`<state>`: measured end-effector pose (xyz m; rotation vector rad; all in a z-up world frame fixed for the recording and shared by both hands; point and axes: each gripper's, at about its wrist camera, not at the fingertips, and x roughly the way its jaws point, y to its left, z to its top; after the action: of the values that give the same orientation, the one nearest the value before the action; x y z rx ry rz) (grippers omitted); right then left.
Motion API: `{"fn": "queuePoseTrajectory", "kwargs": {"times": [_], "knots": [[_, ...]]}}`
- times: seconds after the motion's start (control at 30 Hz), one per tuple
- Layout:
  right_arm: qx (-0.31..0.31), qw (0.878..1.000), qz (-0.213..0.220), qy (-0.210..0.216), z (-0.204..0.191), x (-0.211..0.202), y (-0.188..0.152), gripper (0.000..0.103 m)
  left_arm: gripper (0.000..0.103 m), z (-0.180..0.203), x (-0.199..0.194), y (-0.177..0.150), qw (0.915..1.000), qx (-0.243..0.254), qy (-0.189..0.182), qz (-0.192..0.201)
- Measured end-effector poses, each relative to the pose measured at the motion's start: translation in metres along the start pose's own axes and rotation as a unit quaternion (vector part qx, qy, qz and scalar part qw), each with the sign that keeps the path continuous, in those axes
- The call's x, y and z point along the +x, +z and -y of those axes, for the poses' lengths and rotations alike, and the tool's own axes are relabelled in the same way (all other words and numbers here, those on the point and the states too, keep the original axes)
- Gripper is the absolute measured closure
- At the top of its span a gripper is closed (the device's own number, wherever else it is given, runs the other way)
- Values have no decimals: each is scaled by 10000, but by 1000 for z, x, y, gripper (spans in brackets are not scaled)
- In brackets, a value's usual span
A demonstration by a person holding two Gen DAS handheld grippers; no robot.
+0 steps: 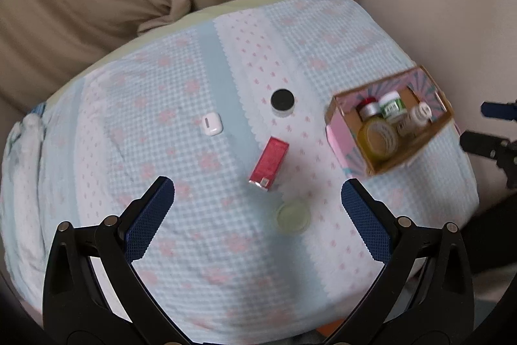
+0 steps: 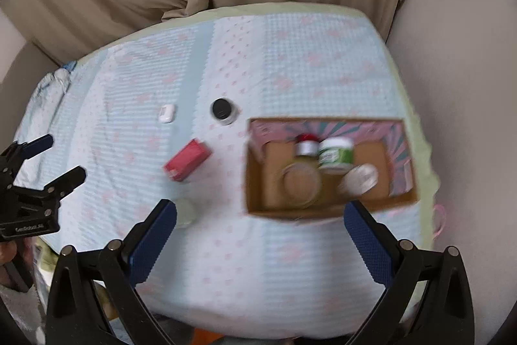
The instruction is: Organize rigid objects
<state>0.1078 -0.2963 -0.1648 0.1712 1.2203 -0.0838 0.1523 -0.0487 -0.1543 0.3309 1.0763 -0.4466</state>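
I hold both tools above the bench, which is covered with a light blue checked cloth. My left hand-held gripper is released, its jaws wide apart and holding nothing. My right hand-held gripper is also released and empty.

The cardboard box stands on the right part of the cloth. Inside it I see a red-capped jar, a green-labelled jar, a yellow jar and a small white jar, close together.

Four things lie outside the box. The red carton lies flat near the middle. The black-lidded jar stands beyond it, and the white earbud case is to the left of both. A pale translucent lid or dish rests just in front of my left jaws; I cannot tell exactly what it is.

I judge that the sorting is about half done and that I am between two picks. The next move calls for lowering one open gripper over a loose thing, probably the pale one or the red carton, closing across its narrow side, and carrying it to the free space at the left of the box.
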Motion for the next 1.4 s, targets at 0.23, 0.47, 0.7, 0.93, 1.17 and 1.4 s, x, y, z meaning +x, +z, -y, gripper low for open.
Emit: {"fn": "queuePoseTrajectory", "kwargs": {"times": [0.23, 0.47, 0.7, 0.93, 1.17, 1.4], "knots": [[287, 9996, -21, 73, -65, 19, -42, 0, 0, -46, 10, -19, 9978, 407, -515, -26], [331, 9993, 99, -173, -118, 46, -75, 0, 0, -74, 53, -25, 9914, 1053, -678, -387], [441, 9988, 37, -211, -149, 106, -102, 0, 0, -62, 128, -13, 9824, 1474, -831, -796], [430, 9977, -68, -518, -159, 172, -110, 0, 0, -27, 214, -1, 9710, 1839, -915, -1227], [445, 9971, -341, -506, -163, 228, -100, 0, 5, 10, 283, 3, 9559, 2215, -957, -1673], [460, 9975, -216, -488, -162, 263, -95, 0, 18, 27, 317, -6, 9465, 2359, -1091, -1912]]}}
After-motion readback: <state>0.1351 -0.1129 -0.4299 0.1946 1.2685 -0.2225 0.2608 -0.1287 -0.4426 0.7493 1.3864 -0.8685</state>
